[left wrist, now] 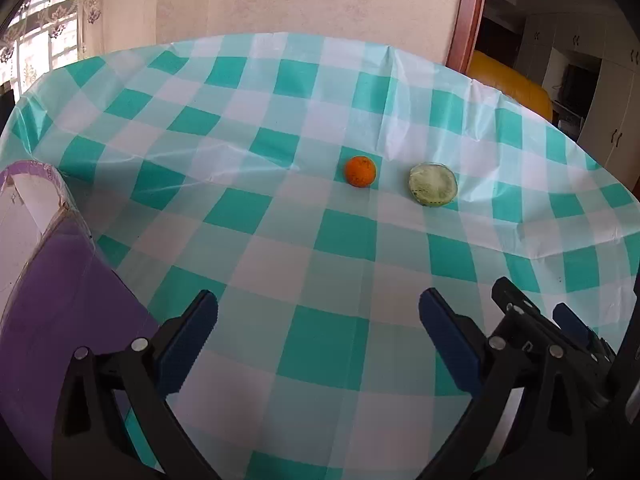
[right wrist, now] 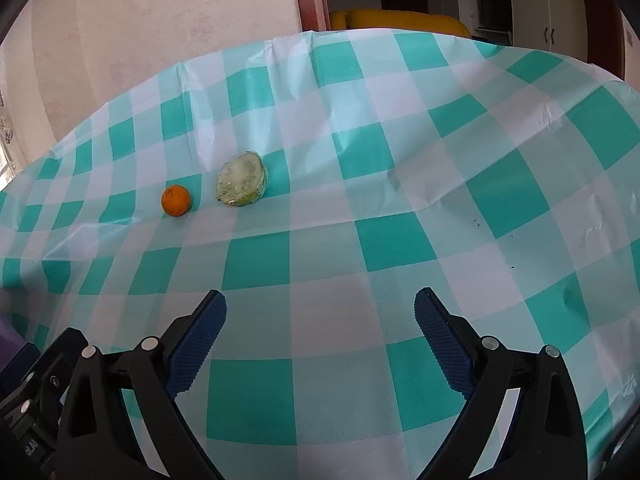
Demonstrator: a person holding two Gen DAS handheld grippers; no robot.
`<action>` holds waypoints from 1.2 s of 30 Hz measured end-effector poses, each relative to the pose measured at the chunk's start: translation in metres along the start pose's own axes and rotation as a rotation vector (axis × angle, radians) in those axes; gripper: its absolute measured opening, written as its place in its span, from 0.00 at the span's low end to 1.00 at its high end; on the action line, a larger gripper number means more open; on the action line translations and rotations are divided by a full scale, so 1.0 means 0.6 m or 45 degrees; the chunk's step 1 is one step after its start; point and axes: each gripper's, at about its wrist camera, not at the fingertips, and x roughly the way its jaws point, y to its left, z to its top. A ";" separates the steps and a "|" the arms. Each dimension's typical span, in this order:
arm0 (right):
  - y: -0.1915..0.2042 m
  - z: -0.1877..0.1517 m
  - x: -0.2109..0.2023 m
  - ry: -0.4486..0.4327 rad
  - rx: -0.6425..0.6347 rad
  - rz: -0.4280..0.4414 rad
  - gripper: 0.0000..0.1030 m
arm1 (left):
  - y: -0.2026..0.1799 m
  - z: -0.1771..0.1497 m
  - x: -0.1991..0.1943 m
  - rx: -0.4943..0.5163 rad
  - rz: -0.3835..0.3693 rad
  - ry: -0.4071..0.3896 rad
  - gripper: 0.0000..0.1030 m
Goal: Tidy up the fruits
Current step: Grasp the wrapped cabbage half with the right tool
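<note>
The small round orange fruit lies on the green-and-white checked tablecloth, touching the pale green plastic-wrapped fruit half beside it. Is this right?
Not quite. The small round orange fruit and the pale green plastic-wrapped fruit half both lie on the green-and-white checked tablecloth, side by side, but apart: the left wrist view shows cloth between them.

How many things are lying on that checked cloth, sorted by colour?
Orange: 1, the round orange
Pale green: 1, the wrapped fruit half, cut face showing
Purple: 1, the box at the cloth's left edge
Total: 3
</note>
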 end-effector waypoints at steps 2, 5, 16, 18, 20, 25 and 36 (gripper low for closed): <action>0.002 0.005 0.010 0.005 -0.006 -0.003 0.89 | 0.020 0.014 0.030 -0.088 0.021 0.013 0.98; 0.010 0.015 0.030 0.026 -0.025 -0.012 0.89 | 0.042 0.028 0.058 -0.205 -0.036 0.016 0.98; 0.040 0.056 0.084 0.042 -0.057 0.027 0.89 | 0.026 0.058 0.117 -0.230 -0.132 0.010 0.98; 0.038 0.062 0.094 0.052 -0.043 0.037 0.89 | 0.021 0.065 0.124 -0.216 -0.153 0.004 0.98; 0.037 0.068 0.103 0.069 -0.030 0.056 0.89 | 0.022 0.068 0.135 -0.226 -0.185 0.017 0.98; 0.045 0.085 0.119 0.051 -0.051 0.091 0.89 | 0.029 0.068 0.140 -0.258 -0.207 0.017 0.98; 0.104 0.113 0.169 0.117 -0.277 0.132 0.89 | 0.050 0.064 0.144 -0.345 -0.220 0.020 0.98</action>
